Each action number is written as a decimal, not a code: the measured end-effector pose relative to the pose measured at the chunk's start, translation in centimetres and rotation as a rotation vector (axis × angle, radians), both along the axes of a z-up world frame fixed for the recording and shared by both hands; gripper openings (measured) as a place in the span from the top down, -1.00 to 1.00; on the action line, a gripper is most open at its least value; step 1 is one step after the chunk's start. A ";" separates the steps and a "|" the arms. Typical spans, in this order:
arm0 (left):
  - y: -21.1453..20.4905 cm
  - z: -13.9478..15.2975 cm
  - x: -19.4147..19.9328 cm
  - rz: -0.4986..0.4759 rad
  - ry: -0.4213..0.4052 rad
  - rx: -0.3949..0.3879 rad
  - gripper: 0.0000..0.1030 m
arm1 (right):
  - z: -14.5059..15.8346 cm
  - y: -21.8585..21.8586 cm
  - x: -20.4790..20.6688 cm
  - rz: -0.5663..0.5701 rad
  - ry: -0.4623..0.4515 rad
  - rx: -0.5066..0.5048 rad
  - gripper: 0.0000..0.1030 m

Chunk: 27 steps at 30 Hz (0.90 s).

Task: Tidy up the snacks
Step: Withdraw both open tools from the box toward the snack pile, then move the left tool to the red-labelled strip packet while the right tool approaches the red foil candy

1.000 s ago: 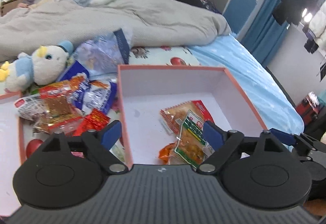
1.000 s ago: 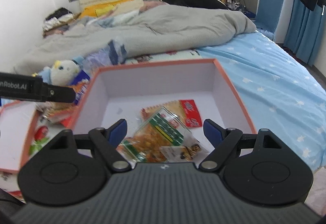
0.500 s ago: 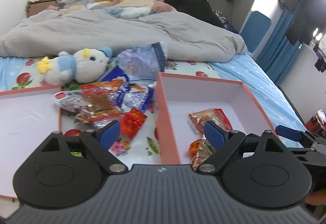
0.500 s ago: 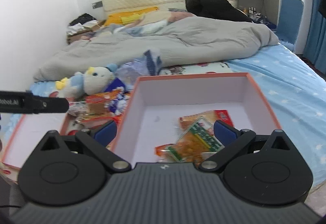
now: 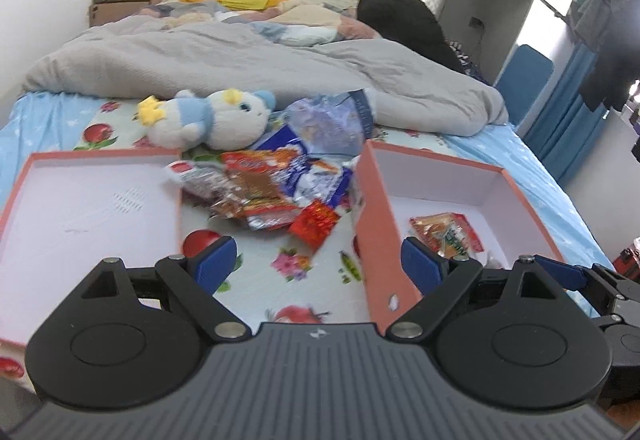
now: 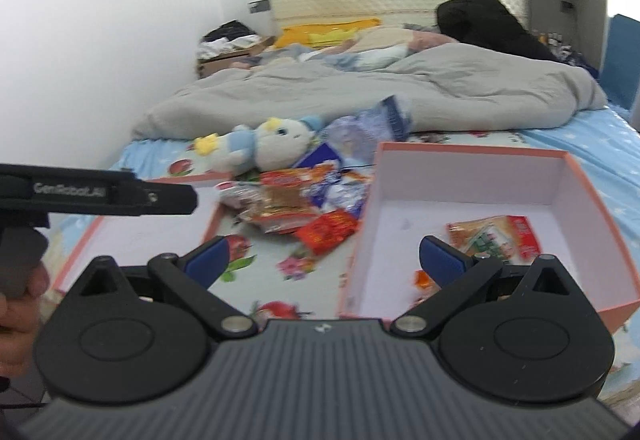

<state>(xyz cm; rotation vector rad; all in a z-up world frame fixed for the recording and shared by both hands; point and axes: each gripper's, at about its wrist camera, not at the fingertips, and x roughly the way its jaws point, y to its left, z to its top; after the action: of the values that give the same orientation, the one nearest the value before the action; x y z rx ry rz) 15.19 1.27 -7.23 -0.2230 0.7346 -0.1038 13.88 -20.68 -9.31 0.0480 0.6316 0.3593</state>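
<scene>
A pile of snack packets (image 5: 264, 196) (image 6: 296, 204) lies on the bed sheet between two orange boxes with white insides. The right box (image 5: 516, 200) (image 6: 460, 208) holds a few orange and green packets (image 5: 446, 234) (image 6: 494, 236). Nothing shows inside the left box (image 5: 80, 208) (image 6: 132, 236). My left gripper (image 5: 318, 264) hangs open and empty over the sheet in front of the pile. My right gripper (image 6: 322, 260) is open and empty too, straddling the right box's near left corner. The left gripper's body (image 6: 100, 196) crosses the right wrist view at left.
A blue and white plush toy (image 5: 212, 120) (image 6: 264, 144) and a bluish bag (image 5: 332, 124) lie behind the pile. A grey duvet (image 5: 240, 64) covers the bed's far half. A blue chair (image 5: 528, 80) and curtains stand at right. A hand (image 6: 16, 316) grips the left handle.
Both grippers have swung left, away from the right box toward the pile on the sheet. The right jaws spread wider after a packet dropped into the box.
</scene>
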 end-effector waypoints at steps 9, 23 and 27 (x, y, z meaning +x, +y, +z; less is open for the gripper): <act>4.2 -3.5 -2.7 0.074 0.044 -0.036 -0.78 | -2.2 3.3 -2.0 0.042 0.021 0.023 -1.00; 8.7 -7.7 2.7 0.126 0.080 -0.152 -0.67 | -5.0 7.0 1.5 0.075 0.017 -0.030 -0.23; 9.9 -9.2 5.6 0.137 0.086 -0.208 -0.47 | -5.7 8.2 4.0 0.090 0.005 -0.040 -0.09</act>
<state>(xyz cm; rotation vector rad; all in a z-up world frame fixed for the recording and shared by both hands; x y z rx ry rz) 20.82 11.17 -16.47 -0.4772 0.7926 -0.0403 17.85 -12.46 -15.06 -0.0183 0.6467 0.4337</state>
